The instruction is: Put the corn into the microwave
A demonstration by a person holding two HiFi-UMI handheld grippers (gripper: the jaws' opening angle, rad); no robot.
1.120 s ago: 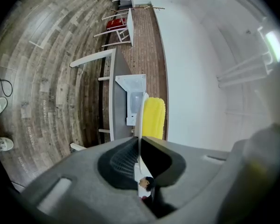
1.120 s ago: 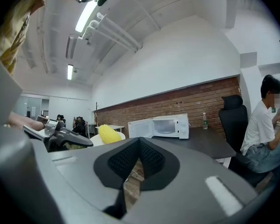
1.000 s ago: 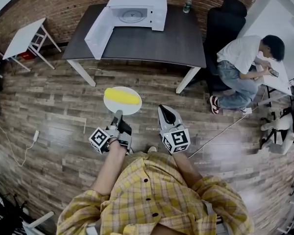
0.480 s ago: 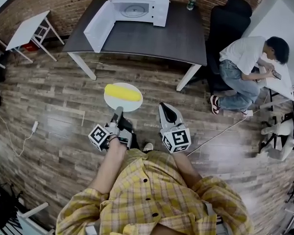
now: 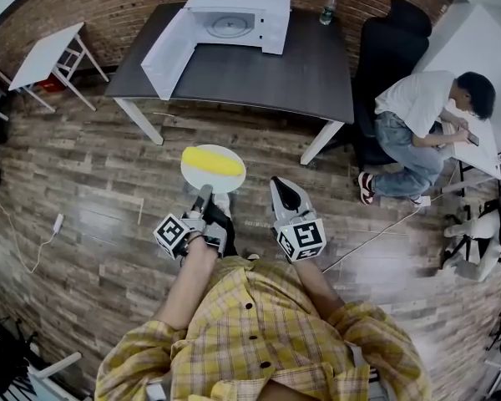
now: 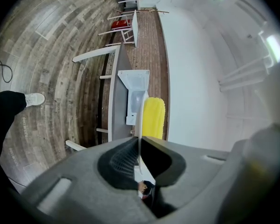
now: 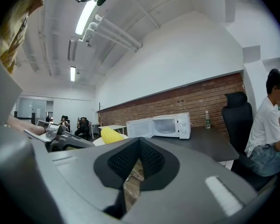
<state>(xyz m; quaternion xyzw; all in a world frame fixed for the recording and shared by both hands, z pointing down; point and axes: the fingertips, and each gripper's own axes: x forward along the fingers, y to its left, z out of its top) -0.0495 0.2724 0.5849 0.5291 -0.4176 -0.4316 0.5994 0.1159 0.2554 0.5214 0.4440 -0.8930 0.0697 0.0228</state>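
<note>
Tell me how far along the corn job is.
Done: the microwave has its door open, and the corn lies on a plate whose rim the left gripper clamps. In hand: the plate hangs over the floor, short of the table. Left: reach the table and set the corn inside the microwave. The right gripper is shut and empty.

Yellow corn point(image 5: 210, 160), white plate point(image 5: 207, 183), white microwave point(image 5: 250, 11), dark table point(image 5: 284, 65), yellow plaid shirt point(image 5: 259, 324)

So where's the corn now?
In the head view, the corn lies on the white plate in the left hand-held gripper, short of the table with the microwave.
</note>
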